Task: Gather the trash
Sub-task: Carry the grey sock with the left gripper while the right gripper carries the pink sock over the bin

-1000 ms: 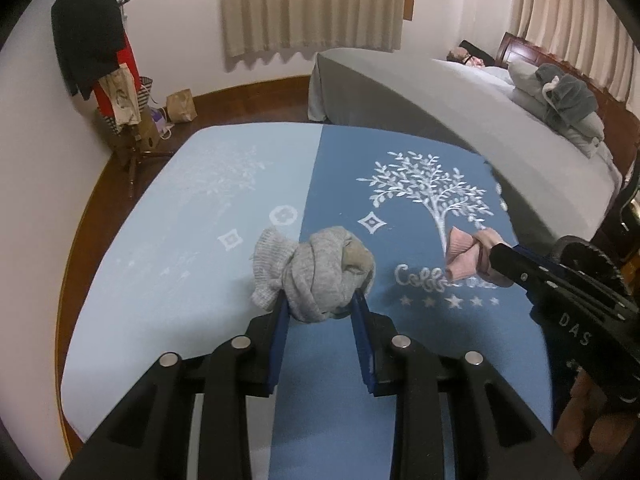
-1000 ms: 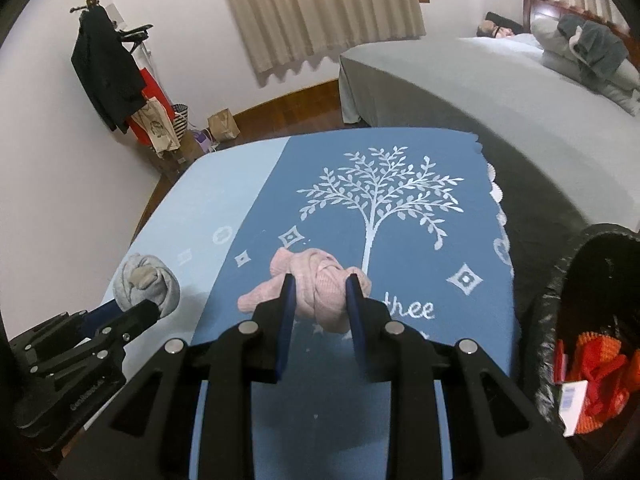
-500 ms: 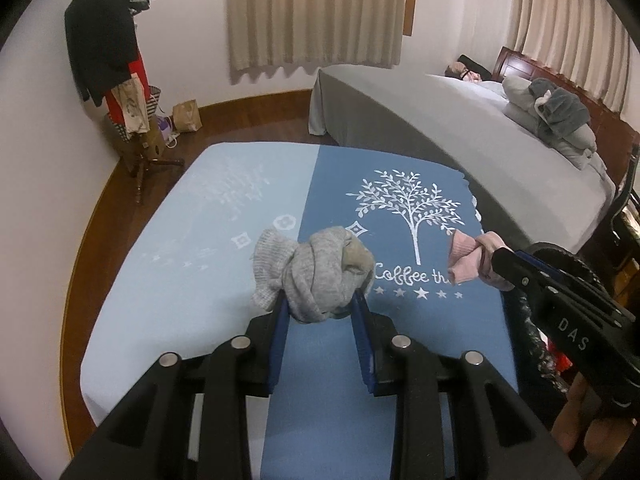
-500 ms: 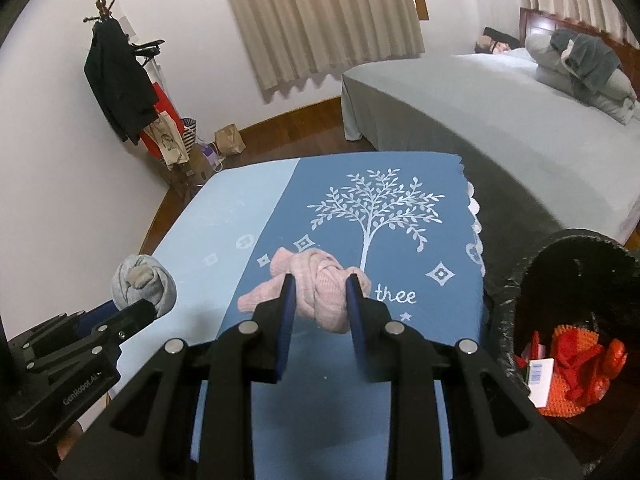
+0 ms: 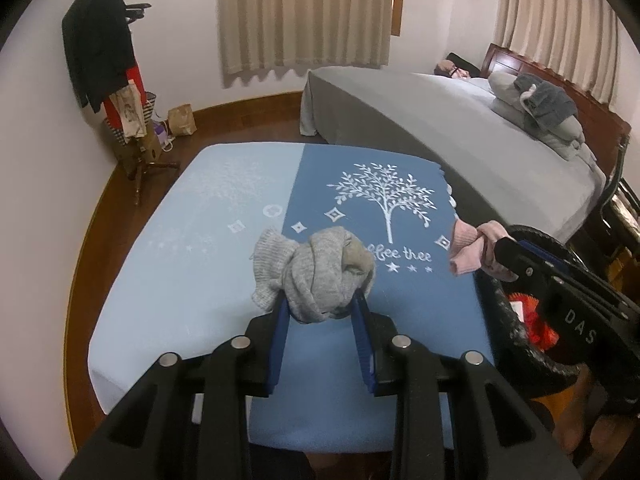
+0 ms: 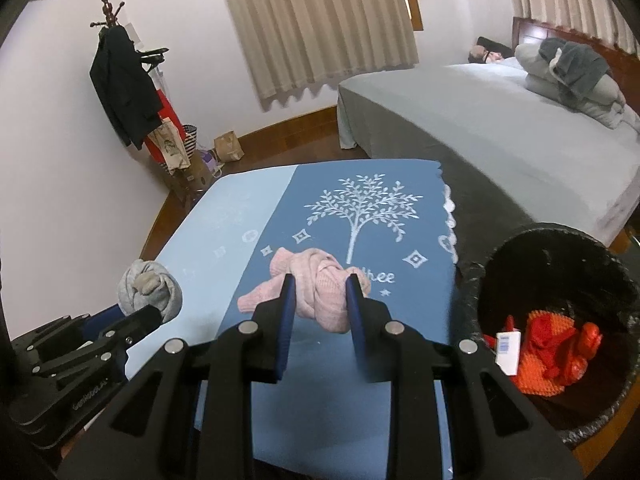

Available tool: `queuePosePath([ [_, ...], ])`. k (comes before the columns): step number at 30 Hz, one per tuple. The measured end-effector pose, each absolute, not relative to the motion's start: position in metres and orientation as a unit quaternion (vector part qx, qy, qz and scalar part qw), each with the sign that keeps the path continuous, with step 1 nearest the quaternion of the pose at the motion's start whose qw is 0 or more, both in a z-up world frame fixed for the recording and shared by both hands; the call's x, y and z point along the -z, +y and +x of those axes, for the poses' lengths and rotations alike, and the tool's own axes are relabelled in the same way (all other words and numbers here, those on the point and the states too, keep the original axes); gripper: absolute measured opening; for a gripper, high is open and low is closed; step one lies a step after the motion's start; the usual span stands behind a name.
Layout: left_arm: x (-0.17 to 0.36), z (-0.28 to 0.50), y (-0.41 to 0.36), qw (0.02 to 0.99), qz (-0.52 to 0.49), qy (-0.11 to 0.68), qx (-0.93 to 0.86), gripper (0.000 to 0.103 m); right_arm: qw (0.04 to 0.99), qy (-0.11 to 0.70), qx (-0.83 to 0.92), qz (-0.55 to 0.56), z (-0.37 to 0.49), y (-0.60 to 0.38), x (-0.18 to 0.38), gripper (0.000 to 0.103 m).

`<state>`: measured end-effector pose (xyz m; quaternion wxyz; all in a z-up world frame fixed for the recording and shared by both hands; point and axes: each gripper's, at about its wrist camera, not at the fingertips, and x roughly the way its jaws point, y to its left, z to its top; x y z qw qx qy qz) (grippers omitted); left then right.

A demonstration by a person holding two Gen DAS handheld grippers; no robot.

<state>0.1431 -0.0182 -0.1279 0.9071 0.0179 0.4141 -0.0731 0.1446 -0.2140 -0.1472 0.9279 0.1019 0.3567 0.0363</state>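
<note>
Between each gripper's clenched jaws sits a knotted sock: grey (image 5: 320, 276) left, pink (image 6: 320, 296) right.

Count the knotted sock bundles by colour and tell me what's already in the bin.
Grey sock bundle: 1, held in the left tongs
Pink sock bundle: 1, held in the right tongs
Orange-red mesh item in the bin: 1
White carton in the bin: 1
Total: 4

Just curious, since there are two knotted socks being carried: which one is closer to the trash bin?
The pink sock, gripped by the right claw, is beside the black trash bin. The grey sock, in the left claw, is farther away.
</note>
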Motion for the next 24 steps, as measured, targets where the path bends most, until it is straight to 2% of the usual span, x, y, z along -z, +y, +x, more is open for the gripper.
queuePosePath([
  [24,0.118,0.088,-0.133,0.893,0.055,0.426,0.134,0.031,0.938,0.330,0.047,0.098,0.064,-0.318,0.128,0.025],
])
